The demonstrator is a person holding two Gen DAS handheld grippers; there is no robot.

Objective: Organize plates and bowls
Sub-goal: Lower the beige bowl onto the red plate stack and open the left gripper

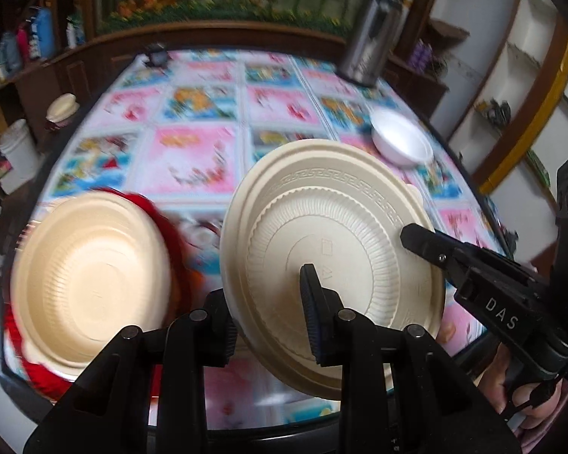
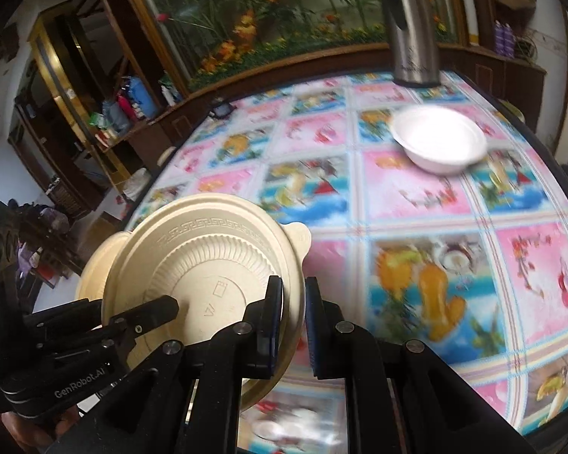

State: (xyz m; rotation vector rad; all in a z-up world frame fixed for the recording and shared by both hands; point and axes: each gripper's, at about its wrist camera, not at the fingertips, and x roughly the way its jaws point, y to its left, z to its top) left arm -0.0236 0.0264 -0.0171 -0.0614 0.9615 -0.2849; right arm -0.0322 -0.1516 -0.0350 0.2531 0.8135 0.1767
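A beige plate (image 1: 333, 234) is held tilted above the table, its embossed underside toward both cameras. My left gripper (image 1: 269, 321) is shut on its lower left rim. My right gripper (image 2: 293, 325) is shut on its right rim (image 2: 208, 265), and its fingers (image 1: 428, 244) show in the left wrist view. A second beige plate (image 1: 91, 276) lies at the table's near left on a red mat (image 1: 159, 212). A white bowl (image 2: 439, 142) stands upright at the far right of the table, also in the left wrist view (image 1: 403, 142).
The table carries a pink and blue patterned cloth (image 2: 416, 227). A steel thermos (image 2: 411, 26) stands at the far right corner and a small dark object (image 2: 221, 108) at the far left edge. Wooden shelves (image 2: 75, 113) with bottles line the left.
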